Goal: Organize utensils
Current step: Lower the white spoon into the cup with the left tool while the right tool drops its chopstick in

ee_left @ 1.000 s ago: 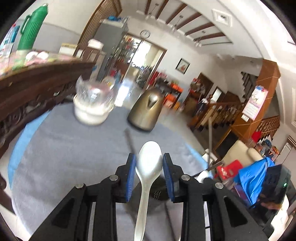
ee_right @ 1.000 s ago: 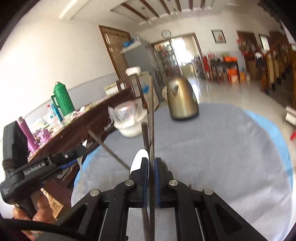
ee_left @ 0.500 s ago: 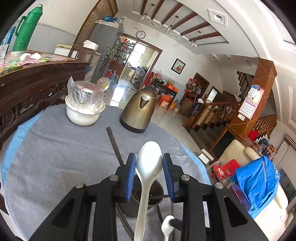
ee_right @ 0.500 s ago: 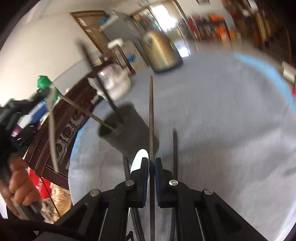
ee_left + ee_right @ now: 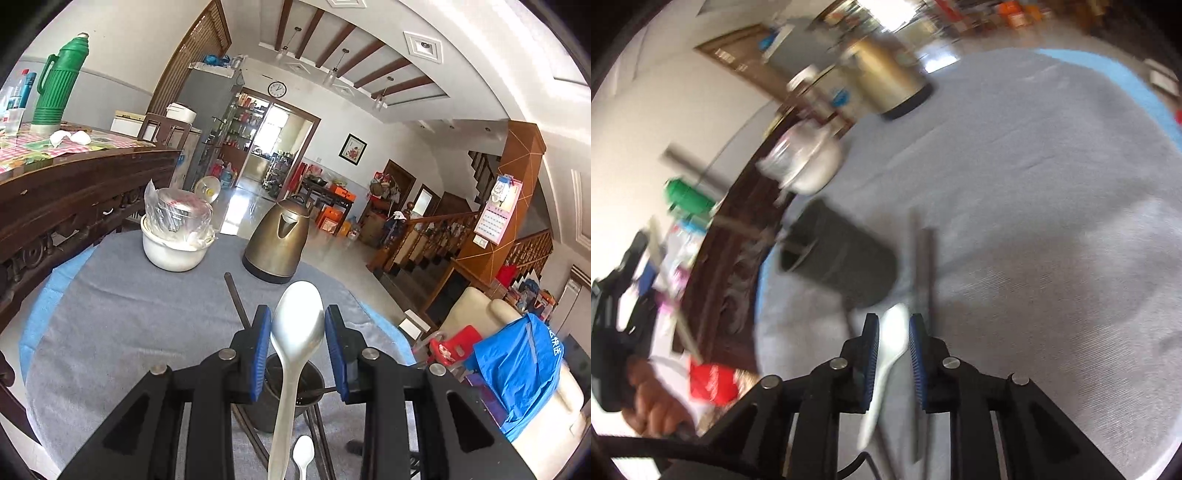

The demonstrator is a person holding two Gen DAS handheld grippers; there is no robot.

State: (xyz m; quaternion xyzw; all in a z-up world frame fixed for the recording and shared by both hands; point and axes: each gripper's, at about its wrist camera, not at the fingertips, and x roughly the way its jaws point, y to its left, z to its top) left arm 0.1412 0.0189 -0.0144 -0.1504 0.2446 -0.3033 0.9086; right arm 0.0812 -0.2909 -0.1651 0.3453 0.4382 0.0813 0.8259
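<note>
My right gripper (image 5: 893,363) is opening over the grey tablecloth (image 5: 1052,184); the dark chopstick (image 5: 918,295) it pinched a second ago now lies flat on the cloth just right of the blue pads, no longer pressed. A white plastic spoon (image 5: 888,347) lies on the cloth under the gap between the jaws, untouched as far as the blurred frame shows. A second ago this hand was higher and aimed across the table; it has since dropped and tipped toward the cloth, which I read as a set-down beside the holder, not in it. My left gripper (image 5: 298,347) holds as before, its pads either side of a silver metal spoon (image 5: 295,332), bowl up and pointing far, handle running back toward the camera. Just below and beyond it stands the dark utensil holder (image 5: 288,398), with chopsticks leaning out of it, one (image 5: 236,299) slanting to the far left. Further off sit a white bowl (image 5: 173,251) and a bronze kettle (image 5: 279,240). The left spoon looks nearly lined up over the holder's mouth.
</note>
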